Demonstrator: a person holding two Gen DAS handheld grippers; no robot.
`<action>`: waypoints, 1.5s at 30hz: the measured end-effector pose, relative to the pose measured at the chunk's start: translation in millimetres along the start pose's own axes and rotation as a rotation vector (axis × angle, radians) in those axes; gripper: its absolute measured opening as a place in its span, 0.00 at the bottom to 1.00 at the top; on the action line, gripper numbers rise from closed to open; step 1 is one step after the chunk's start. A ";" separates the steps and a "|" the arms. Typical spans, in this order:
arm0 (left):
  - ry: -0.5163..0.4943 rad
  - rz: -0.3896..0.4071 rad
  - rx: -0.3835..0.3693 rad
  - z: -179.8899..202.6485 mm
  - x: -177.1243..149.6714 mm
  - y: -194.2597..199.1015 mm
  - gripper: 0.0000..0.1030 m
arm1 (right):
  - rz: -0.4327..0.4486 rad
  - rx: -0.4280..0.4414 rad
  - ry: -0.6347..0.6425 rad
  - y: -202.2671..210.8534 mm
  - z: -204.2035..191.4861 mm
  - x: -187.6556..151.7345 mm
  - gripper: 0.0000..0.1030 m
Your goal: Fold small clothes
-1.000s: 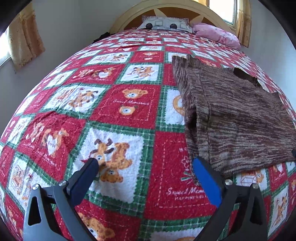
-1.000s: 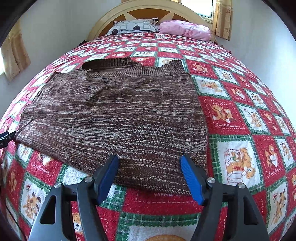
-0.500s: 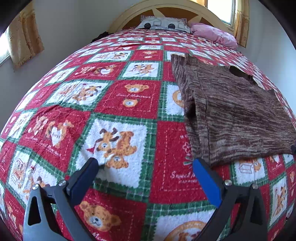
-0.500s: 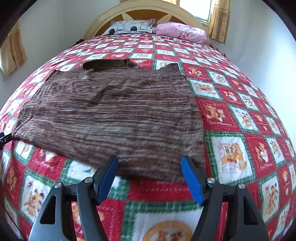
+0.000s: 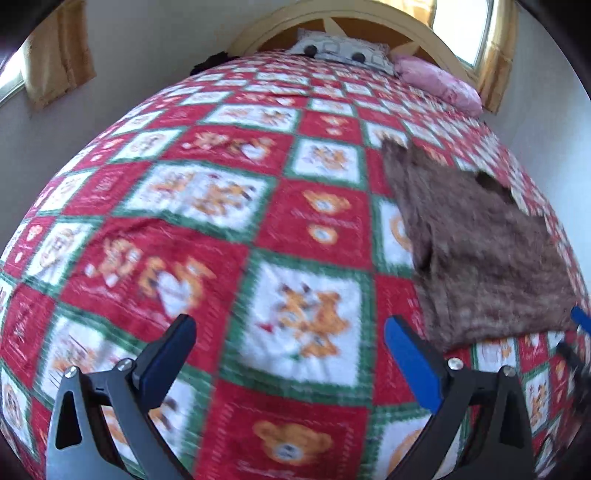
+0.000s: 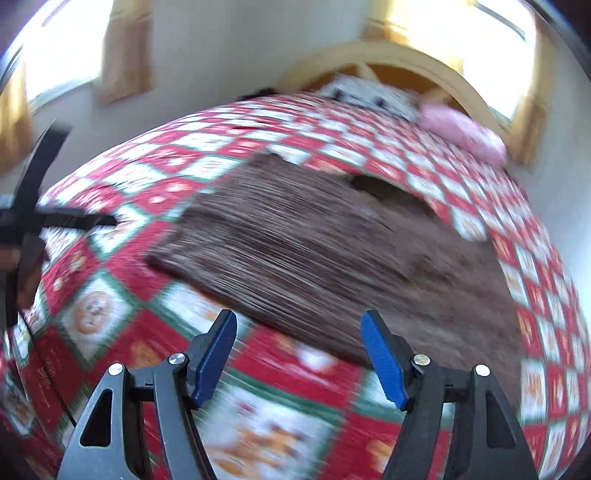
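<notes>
Brown and fuzzy, a small knitted top [image 5: 476, 254] lies spread flat on a big bed. The bed wears a red, green and white quilt [image 5: 229, 229] with teddy bears in its squares. In the left wrist view the top sits on the right side of the quilt, with its neck hole at the far edge. The left gripper [image 5: 291, 343] hangs over a white bear square, and its two blue pads are spread wide apart with nothing between them. The near corner of the top lies just beside its right pad. In the right wrist view the picture is tilted and blurry. The right gripper [image 6: 299, 354] hangs over the near edge of the top [image 6: 332, 251], and its blue pads are also spread wide, pinching nothing. The edge of the top shows in the gap between them, but the pads do not press on it. At the far left of that view a dark part of the other gripper pokes in. At the head of the bed there is a grey pillow [image 5: 343, 50], a pink pillow [image 5: 439, 83] and a curved yellow headboard [image 5: 417, 33].
</notes>
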State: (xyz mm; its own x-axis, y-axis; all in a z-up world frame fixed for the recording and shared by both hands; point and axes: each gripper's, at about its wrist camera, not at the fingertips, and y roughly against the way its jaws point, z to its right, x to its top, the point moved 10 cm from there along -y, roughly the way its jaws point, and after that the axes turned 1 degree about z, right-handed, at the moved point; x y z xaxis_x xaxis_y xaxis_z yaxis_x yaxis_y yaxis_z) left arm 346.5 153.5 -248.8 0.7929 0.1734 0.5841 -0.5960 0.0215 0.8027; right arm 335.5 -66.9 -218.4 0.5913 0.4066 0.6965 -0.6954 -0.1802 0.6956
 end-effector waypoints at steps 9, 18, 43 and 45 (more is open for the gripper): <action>0.053 0.037 -0.119 -4.9 38.8 -4.2 1.00 | 0.023 -0.028 0.255 -42.6 -89.8 14.7 0.68; 0.035 -0.009 -0.265 31.0 65.9 -35.1 1.00 | 0.029 -0.098 0.306 -70.0 -100.1 23.7 0.53; -0.136 -0.070 -0.489 133.8 101.3 -105.6 0.08 | 0.035 -0.034 0.305 -72.0 -114.3 20.2 0.14; -0.110 -0.071 -0.492 132.2 102.8 -105.9 0.10 | 0.045 -0.030 0.286 -65.2 -111.3 22.9 0.07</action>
State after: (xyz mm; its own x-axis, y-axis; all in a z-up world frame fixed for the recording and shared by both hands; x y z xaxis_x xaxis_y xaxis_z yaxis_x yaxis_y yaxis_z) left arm 507.9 38.9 -257.8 0.8266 0.0501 0.5605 -0.5080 0.4951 0.7049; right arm 348.9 53.8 -267.4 0.4230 0.6356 0.6458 -0.7327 -0.1794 0.6565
